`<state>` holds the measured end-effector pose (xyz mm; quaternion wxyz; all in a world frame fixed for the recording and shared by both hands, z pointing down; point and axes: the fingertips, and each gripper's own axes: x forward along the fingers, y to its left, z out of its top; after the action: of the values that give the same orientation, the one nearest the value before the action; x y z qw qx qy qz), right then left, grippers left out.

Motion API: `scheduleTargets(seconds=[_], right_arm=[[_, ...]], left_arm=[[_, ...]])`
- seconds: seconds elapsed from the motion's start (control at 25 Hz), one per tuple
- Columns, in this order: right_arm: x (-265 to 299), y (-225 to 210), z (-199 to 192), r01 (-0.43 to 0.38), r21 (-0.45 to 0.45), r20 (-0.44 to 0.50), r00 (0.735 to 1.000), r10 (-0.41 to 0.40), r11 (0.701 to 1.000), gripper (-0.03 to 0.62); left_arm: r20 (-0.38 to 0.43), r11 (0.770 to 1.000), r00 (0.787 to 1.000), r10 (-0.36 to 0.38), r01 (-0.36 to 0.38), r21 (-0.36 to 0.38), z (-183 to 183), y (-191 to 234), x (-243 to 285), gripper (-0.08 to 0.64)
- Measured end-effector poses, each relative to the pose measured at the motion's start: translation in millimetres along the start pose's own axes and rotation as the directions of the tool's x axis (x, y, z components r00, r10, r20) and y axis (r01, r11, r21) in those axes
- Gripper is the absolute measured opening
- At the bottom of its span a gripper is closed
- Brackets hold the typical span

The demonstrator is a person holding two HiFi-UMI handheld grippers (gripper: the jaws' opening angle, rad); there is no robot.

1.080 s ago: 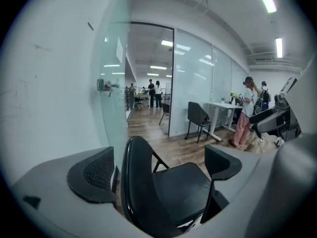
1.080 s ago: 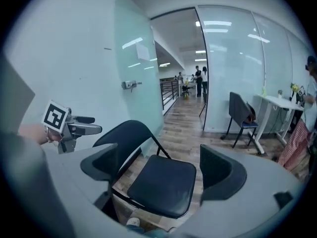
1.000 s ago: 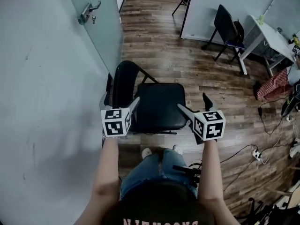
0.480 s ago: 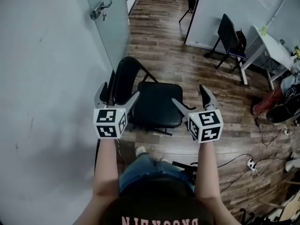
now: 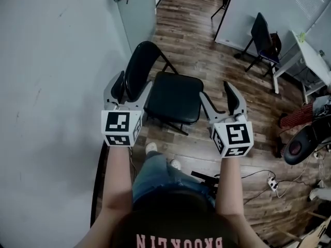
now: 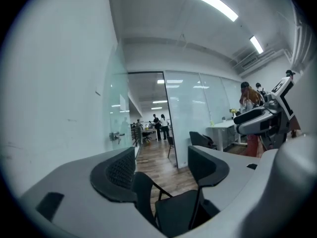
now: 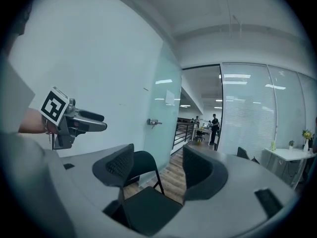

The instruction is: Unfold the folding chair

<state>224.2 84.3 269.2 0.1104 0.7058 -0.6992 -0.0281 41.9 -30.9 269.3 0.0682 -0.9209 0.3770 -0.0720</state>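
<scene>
Black folding chair [image 5: 173, 102] with a padded seat is seen standing unfolded on the brown wooden floor [image 5: 196, 35], just right of the pale wall [image 5: 51, 61]. The left gripper [image 5: 133, 87] and right gripper [image 5: 217, 94] are held at its near side, clear of it. Both claws are released, their jaws having just been narrowed partway with nothing between them.

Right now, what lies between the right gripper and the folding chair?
Nothing: the right gripper view shows bare air between the right gripper and the folding chair. Its jaws, which have just been closing partway, hold nothing.
</scene>
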Motion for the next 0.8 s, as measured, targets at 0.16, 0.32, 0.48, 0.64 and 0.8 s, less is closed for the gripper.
scheduleTargets(seconds=[0.16, 0.32, 0.48, 0.64, 0.8], right_arm=[[-27, -4, 18, 0.022, -0.021, 0.097, 0.995, -0.02, 1.0, 0.133], [-44, 1, 30, 0.018, -0.075, 0.149, 0.989, -0.006, 0.997, 0.002], [-54, 6, 48, 0.055, -0.143, 0.226, 0.974, -0.021, 0.988, 0.002], [-58, 9, 68, 0.12, -0.204, 0.29, 0.955, -0.057, 0.972, 0.002], [-62, 10, 84, 0.161, -0.192, 0.303, 0.948, -0.098, 0.968, 0.002]], left_arm=[[0.055, 0.997, 0.996, 0.063, -0.066, 0.048, 19, -5, -25, 0.101], [0.121, 0.996, 0.991, 0.057, -0.065, 0.06, 35, -11, -40, 0.002], [0.205, 0.992, 0.979, 0.016, -0.041, 0.119, 55, -19, -45, 0.002], [0.267, 0.992, 0.964, -0.003, -0.032, 0.125, 73, -15, -44, 0.002], [0.302, 0.989, 0.953, -0.022, -0.023, 0.145, 89, -7, -45, 0.003]])
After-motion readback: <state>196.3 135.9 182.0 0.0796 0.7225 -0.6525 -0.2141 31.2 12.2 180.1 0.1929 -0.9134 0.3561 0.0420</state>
